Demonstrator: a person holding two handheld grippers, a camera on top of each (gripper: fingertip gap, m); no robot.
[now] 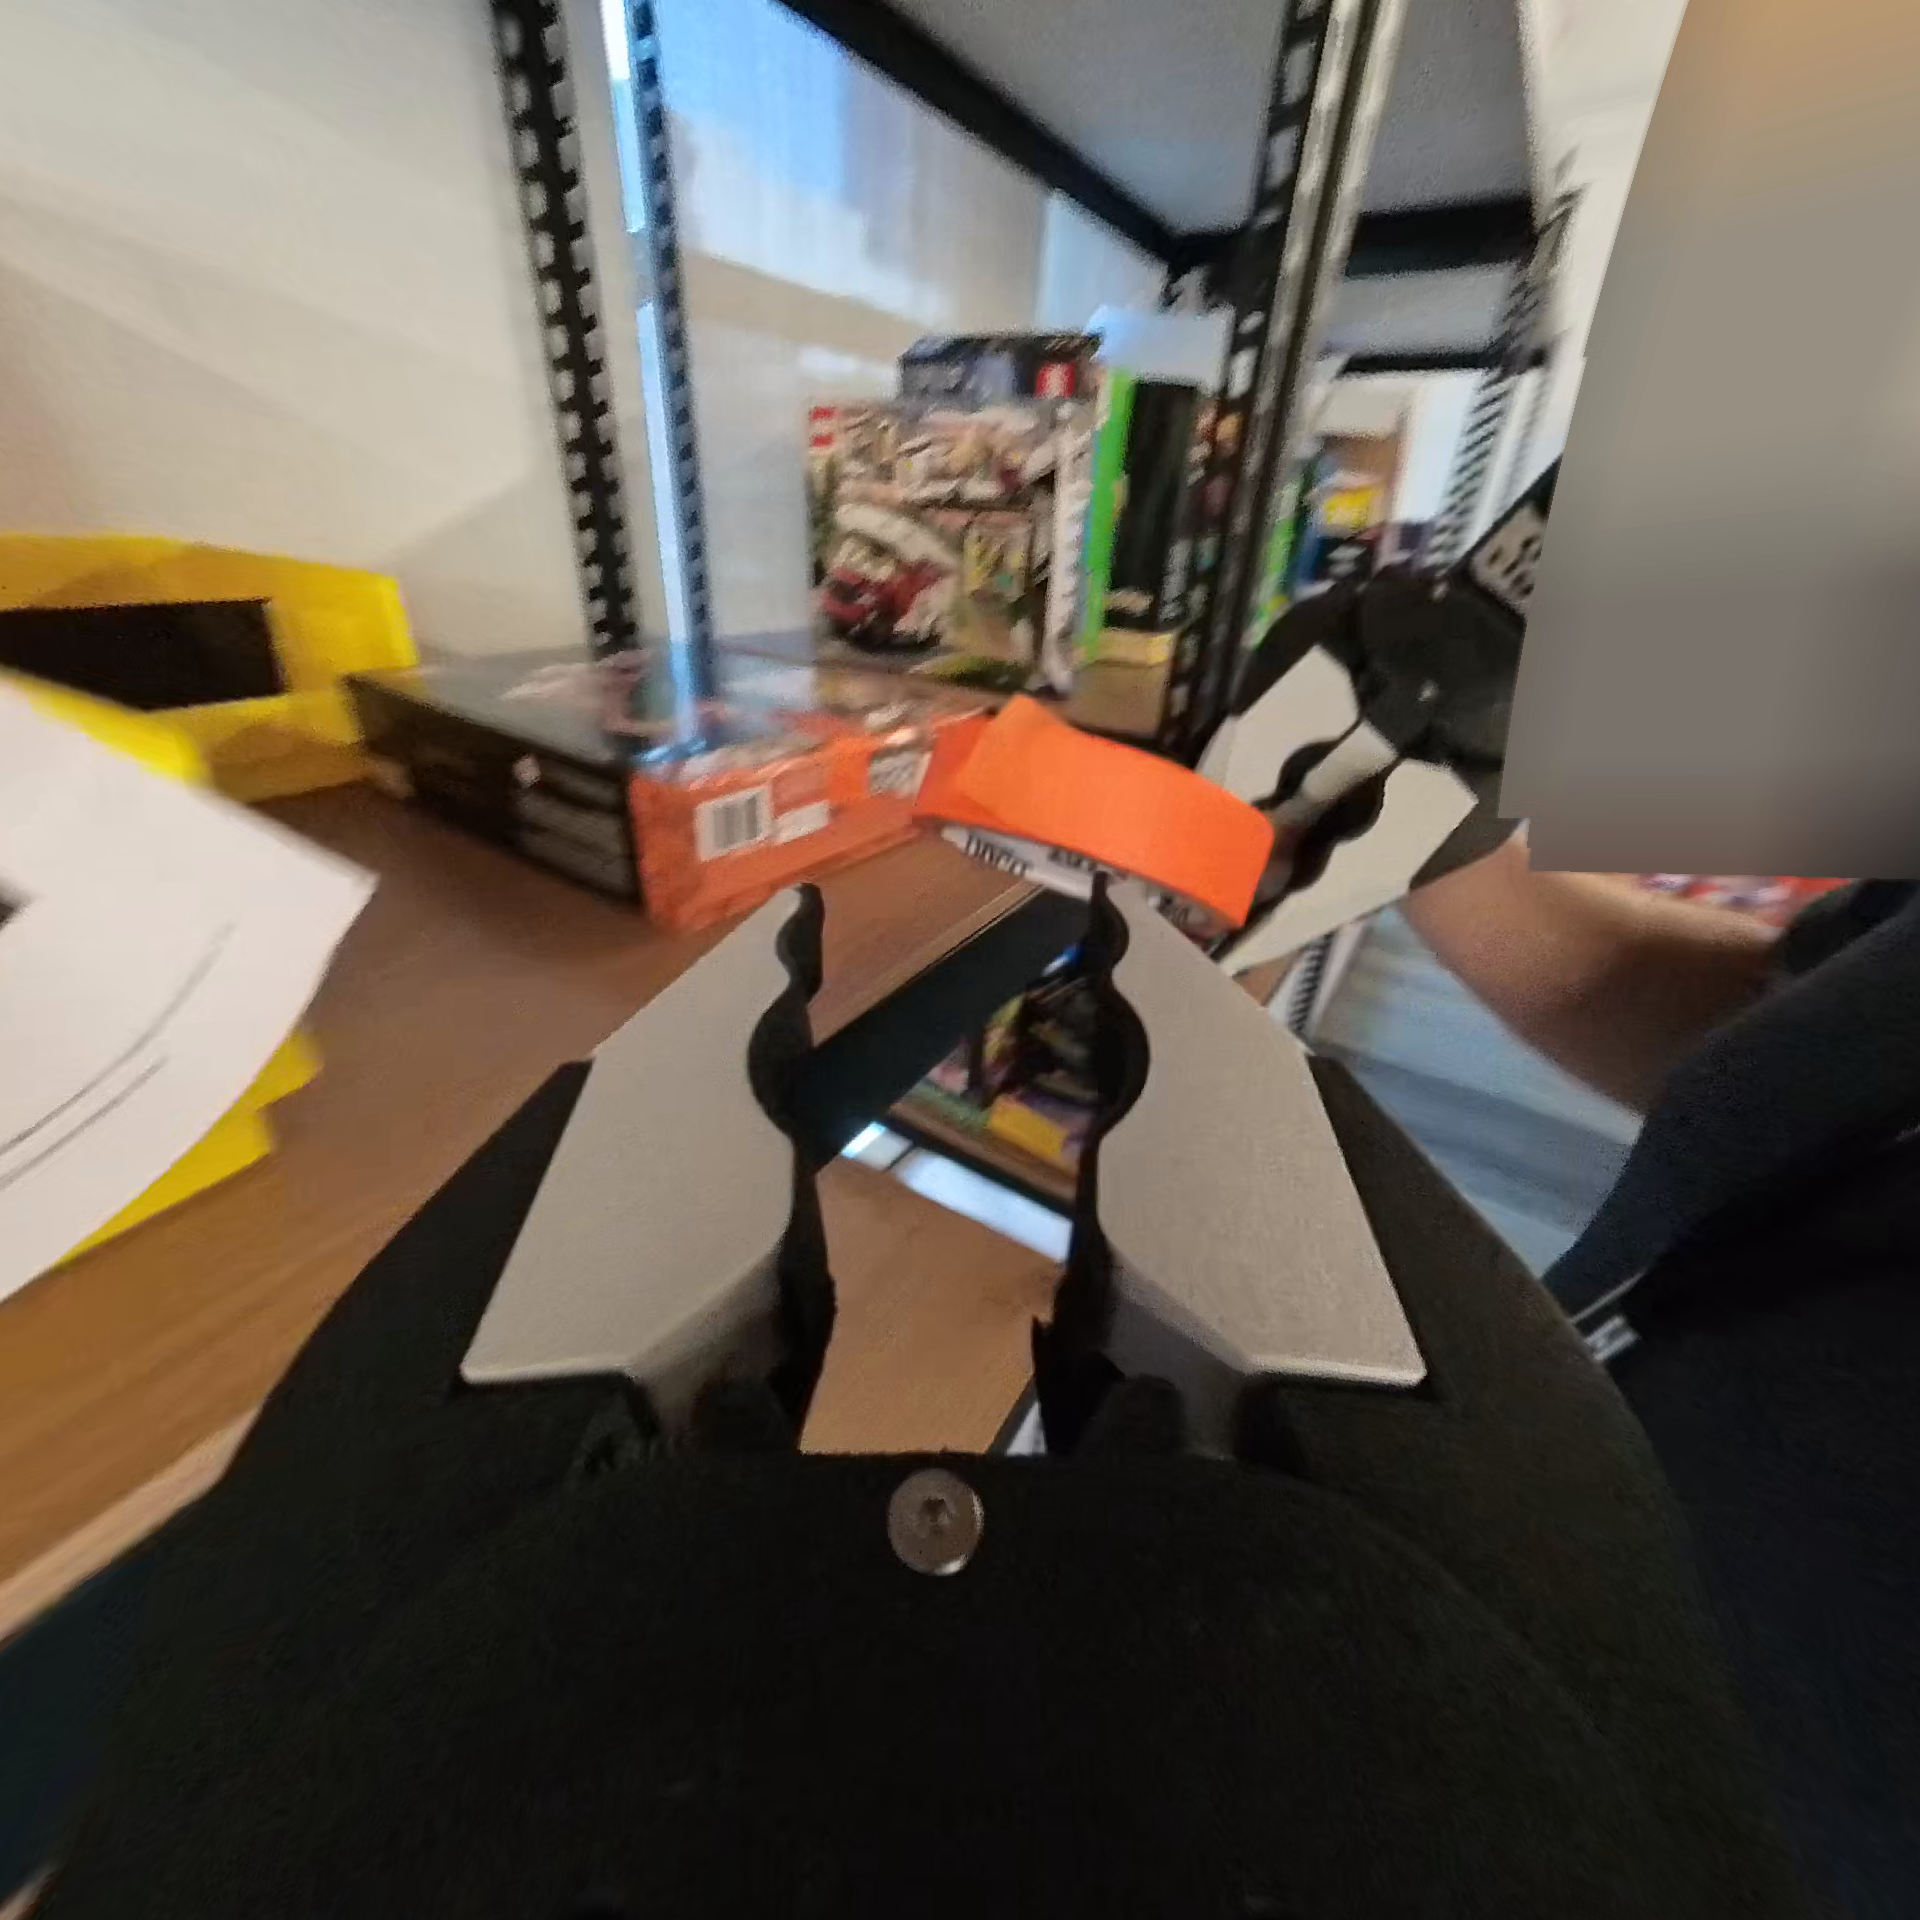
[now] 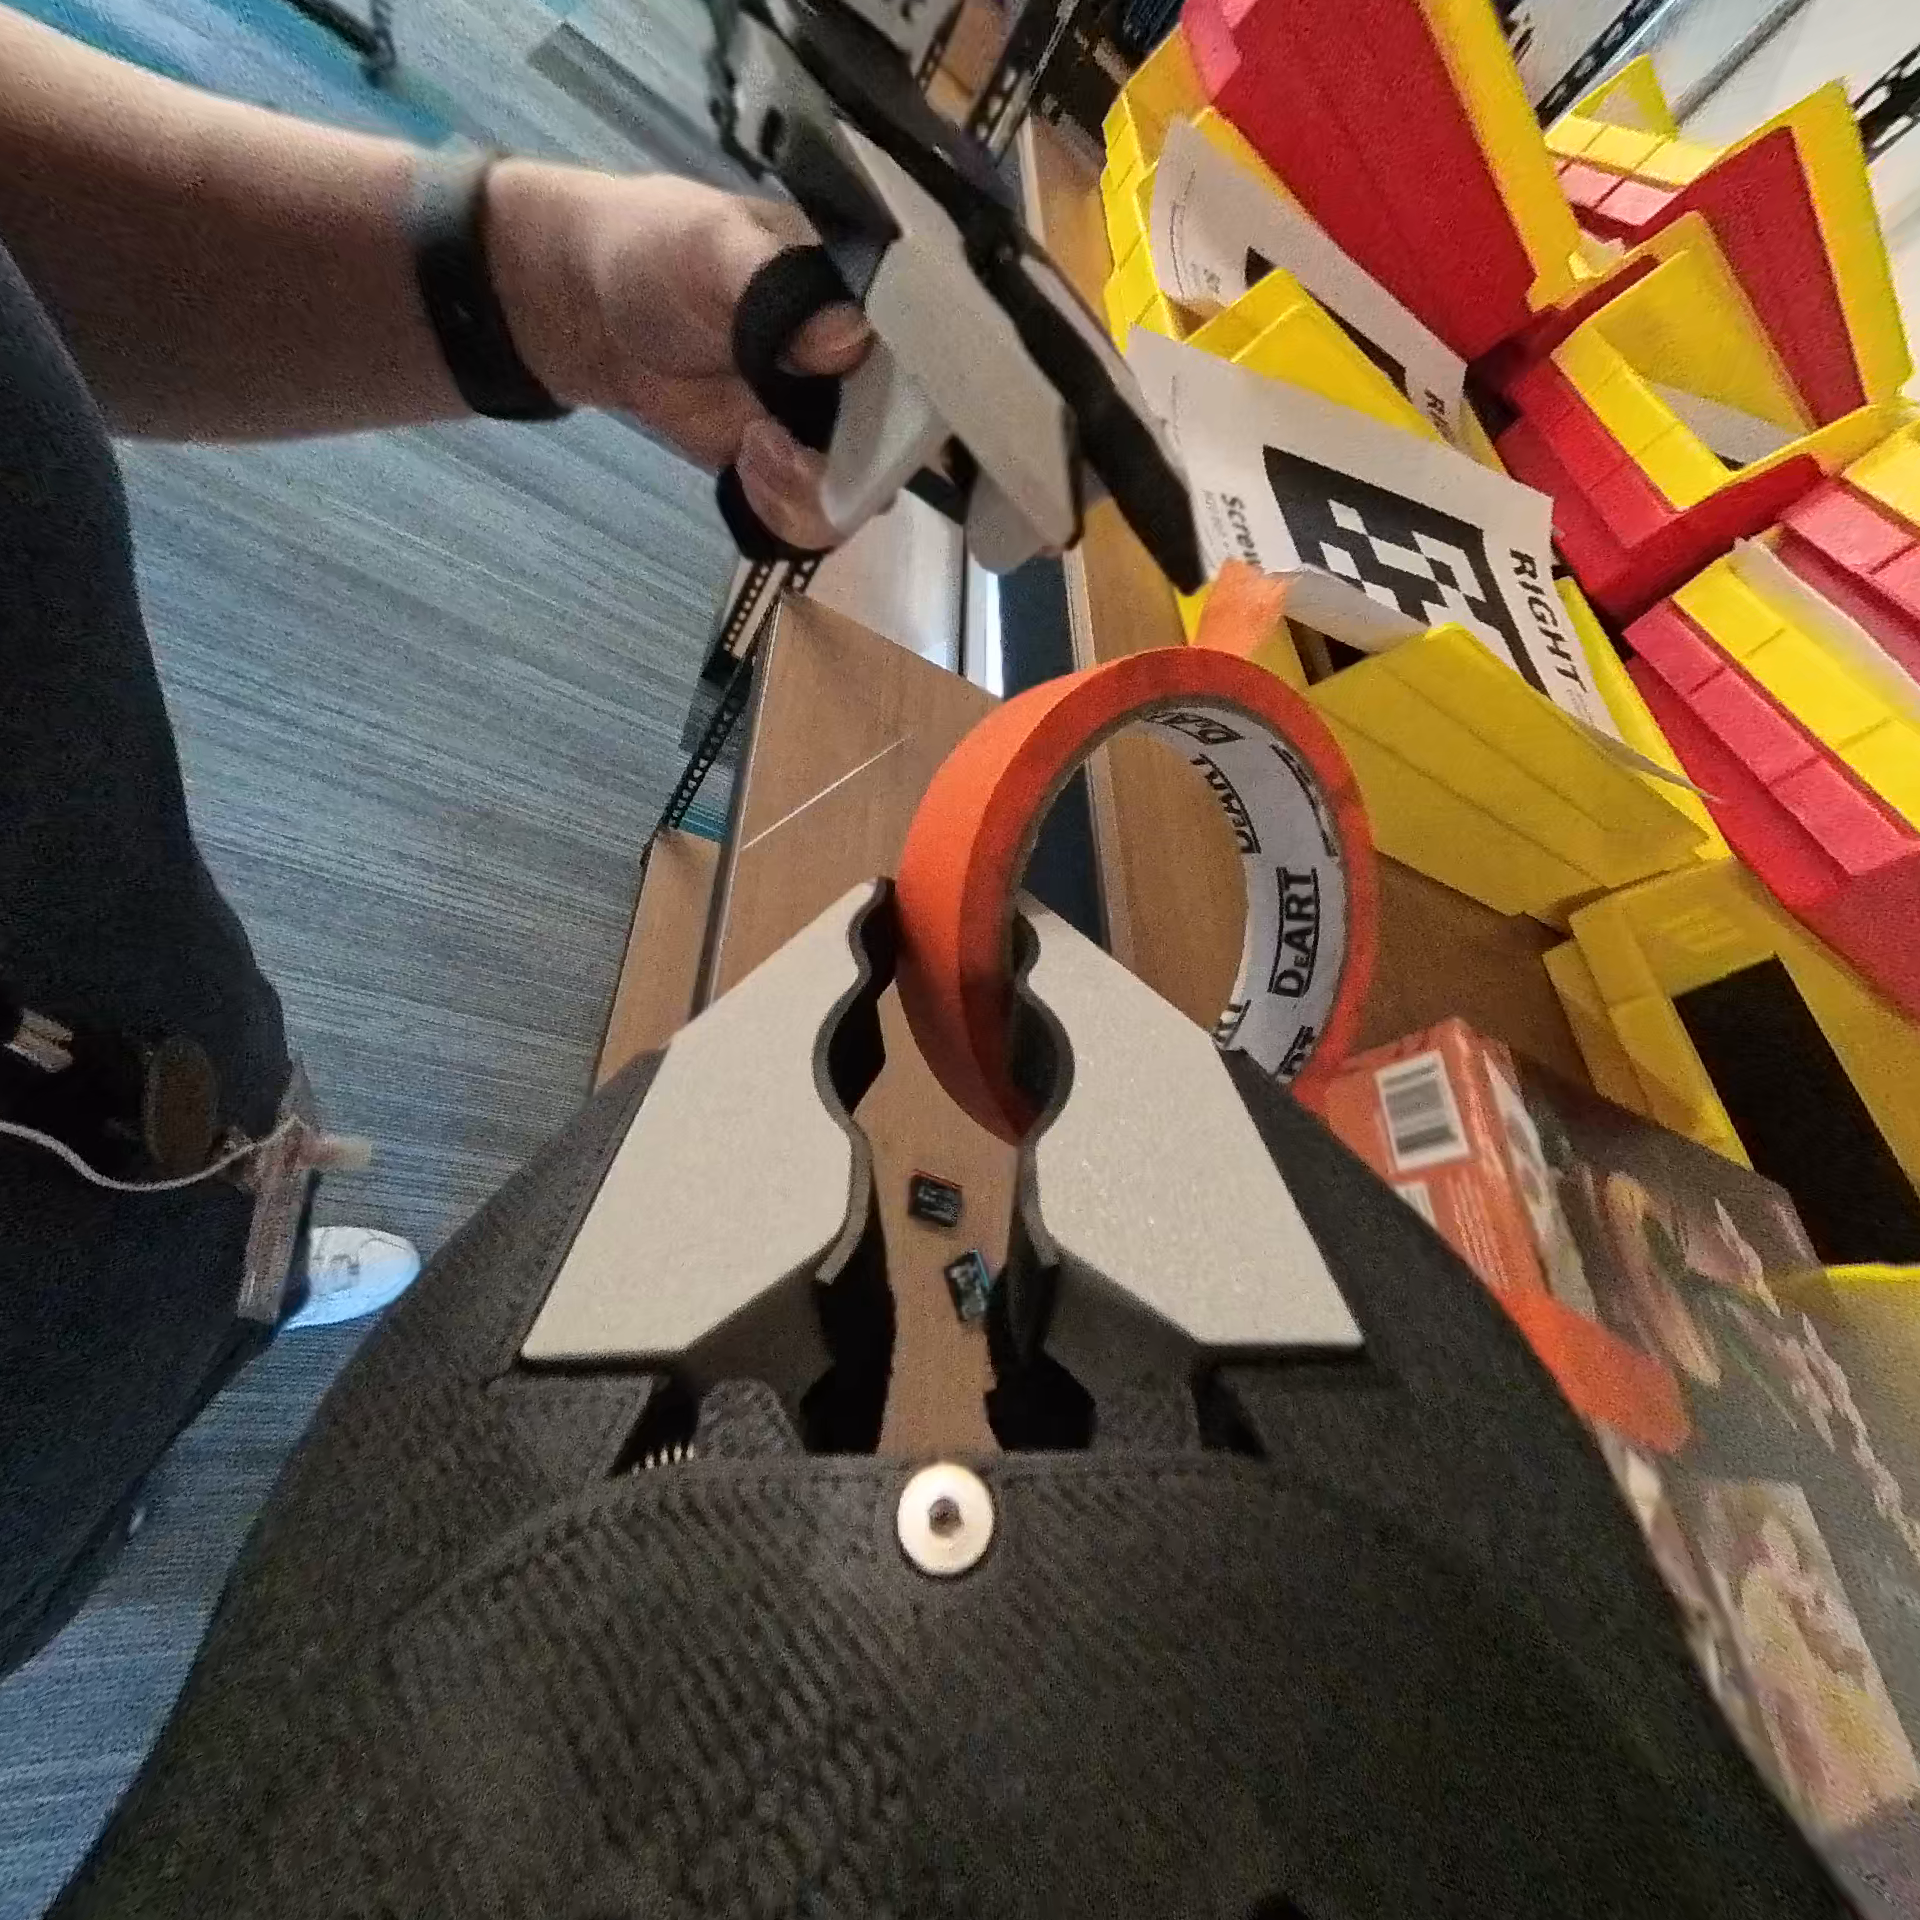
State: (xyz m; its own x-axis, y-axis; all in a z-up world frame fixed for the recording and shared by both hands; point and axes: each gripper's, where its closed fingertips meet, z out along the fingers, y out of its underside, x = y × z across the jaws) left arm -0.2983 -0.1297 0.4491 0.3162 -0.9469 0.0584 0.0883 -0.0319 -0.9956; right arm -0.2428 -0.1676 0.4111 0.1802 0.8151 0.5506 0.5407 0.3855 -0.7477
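My right gripper (image 2: 956,925) is shut on the rim of an orange tape roll (image 2: 1039,769) with a white core, holding it upright above the wooden shelf (image 2: 831,748). A loose orange tape end (image 2: 1242,608) sticks up from the far side of the roll. In the left wrist view the same roll (image 1: 1101,800) hangs just ahead of my left gripper (image 1: 951,914), which is open and empty; its right fingertip is close under the roll's edge. The right gripper (image 1: 1283,831) shows there, clamped on the roll. A hand (image 2: 623,301) holds the left gripper (image 2: 1174,551) near the loose end.
An orange box (image 1: 769,821) and a black box (image 1: 499,748) lie on the shelf. Yellow bins (image 2: 1475,769) and red bins (image 2: 1382,156) with paper sheets (image 2: 1403,520) crowd one side. Toy boxes (image 1: 935,530) stand behind black rack posts (image 1: 571,364). Grey carpet (image 2: 416,675) lies below. About 9 cm separates my left fingertips from my right.
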